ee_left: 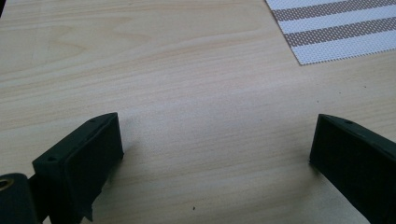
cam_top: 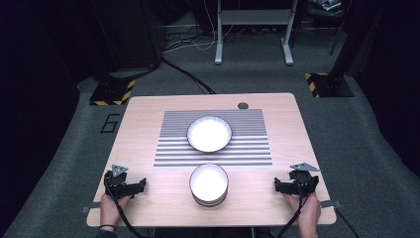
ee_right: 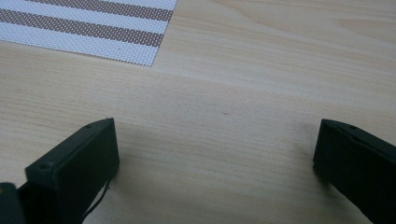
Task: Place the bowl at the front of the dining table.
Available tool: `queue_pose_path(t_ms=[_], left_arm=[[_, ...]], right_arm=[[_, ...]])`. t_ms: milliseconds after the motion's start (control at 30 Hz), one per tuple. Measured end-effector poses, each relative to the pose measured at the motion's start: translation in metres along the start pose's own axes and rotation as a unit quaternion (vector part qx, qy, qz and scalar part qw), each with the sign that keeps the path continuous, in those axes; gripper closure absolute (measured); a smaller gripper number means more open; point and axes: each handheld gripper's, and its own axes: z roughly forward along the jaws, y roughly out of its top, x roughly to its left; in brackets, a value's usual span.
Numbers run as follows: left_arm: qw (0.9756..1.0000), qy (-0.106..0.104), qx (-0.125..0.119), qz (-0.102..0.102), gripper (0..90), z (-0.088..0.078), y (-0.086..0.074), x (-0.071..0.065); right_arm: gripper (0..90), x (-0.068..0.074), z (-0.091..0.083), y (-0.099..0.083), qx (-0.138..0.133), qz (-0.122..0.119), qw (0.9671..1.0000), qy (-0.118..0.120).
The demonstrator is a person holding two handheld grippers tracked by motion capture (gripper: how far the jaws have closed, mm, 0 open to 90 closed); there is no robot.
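- Start: left gripper (cam_top: 140, 185) and right gripper (cam_top: 278, 186) rest on the surface (cam_top: 148, 119), fingers apart, empty.
- Next, probably: reach inward to the stacked bowls (cam_top: 209, 184) between them.

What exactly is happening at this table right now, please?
A person rests the left gripper and right gripper on the wooden table, both open and holding nothing. Between them sits a stack of bowls, untouched. One more bowl lies on the striped mat farther back.
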Motion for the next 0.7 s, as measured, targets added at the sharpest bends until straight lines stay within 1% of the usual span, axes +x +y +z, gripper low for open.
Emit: queue_pose_path(t_ms=[33, 67, 100, 133, 167, 200, 267, 367, 400, 433, 500, 533, 567, 600, 633, 667, 700], left_arm=[[0.9999, -0.011, 0.004, 0.009, 0.0, 0.000, -0.001, 0.000], [0.9998, -0.016, 0.004, 0.012, 0.0, -0.001, -0.001, 0.000], [0.9996, -0.025, 0.003, 0.010, 0.0, -0.002, -0.001, 0.000], [0.9992, -0.039, 0.001, 0.001, 0.0, -0.003, 0.000, 0.001], [0.9992, -0.039, 0.001, 0.001, 0.0, -0.003, 0.000, 0.001], [0.9978, -0.065, 0.000, -0.017, 0.1, -0.006, 0.001, 0.003], [0.9975, -0.069, -0.004, -0.018, 0.0, -0.007, 0.001, 0.002], [0.9972, -0.074, -0.012, -0.007, 0.0, -0.013, 0.003, -0.003], [0.9972, -0.074, -0.012, -0.007, 0.1, -0.013, 0.003, -0.003], [0.9963, -0.083, -0.020, -0.004, 0.0, -0.014, 0.003, -0.005], [0.9949, -0.096, -0.027, -0.011, 0.1, -0.017, 0.004, -0.006], [0.9949, -0.096, -0.027, -0.011, 0.1, -0.017, 0.004, -0.006], [0.9939, -0.105, -0.030, -0.012, 0.1, -0.019, 0.005, -0.008], [0.9939, -0.105, -0.030, -0.012, 0.1, -0.019, 0.005, -0.008], [0.9937, -0.107, -0.032, -0.007, 0.1, -0.022, 0.007, -0.012], [0.9935, -0.109, -0.034, -0.005, 0.1, -0.023, 0.009, -0.013], [0.9935, -0.109, -0.035, -0.002, 0.2, -0.024, 0.010, -0.015]], right_arm=[[0.0, -0.001, 0.000, 0.001, 0.003, 0.000, 1.0000, 0.000], [0.0, -0.002, 0.000, 0.001, 0.005, -0.001, 1.0000, 0.000], [0.0, -0.002, -0.001, 0.001, 0.006, -0.002, 1.0000, 0.000], [0.0, -0.002, -0.001, 0.001, 0.007, -0.004, 1.0000, -0.001], [0.0, -0.002, -0.001, 0.001, 0.007, -0.004, 1.0000, -0.001], [0.0, -0.002, -0.002, 0.001, 0.006, -0.010, 0.9999, 0.000], [0.0, 0.000, -0.004, 0.001, 0.002, -0.022, 0.9997, 0.003], [0.0, 0.004, -0.007, 0.003, 0.000, -0.044, 0.9990, 0.000], [0.0, 0.004, -0.007, 0.003, 0.000, -0.044, 0.9990, 0.000], [0.0, 0.007, -0.010, 0.004, -0.002, -0.050, 0.9988, 0.003], [0.0, 0.010, -0.013, 0.006, -0.003, -0.054, 0.9985, 0.012], [0.0, 0.010, -0.013, 0.006, -0.003, -0.054, 0.9985, 0.012], [0.0, 0.014, -0.015, 0.008, -0.006, -0.058, 0.9981, 0.020], [0.0, 0.014, -0.015, 0.008, -0.006, -0.058, 0.9981, 0.020], [0.0, 0.019, -0.018, 0.010, -0.008, -0.069, 0.9973, 0.025], [0.0, 0.022, -0.019, 0.011, -0.014, -0.081, 0.9964, 0.024], [0.0, 0.025, -0.020, 0.012, -0.017, -0.085, 0.9959, 0.023]])
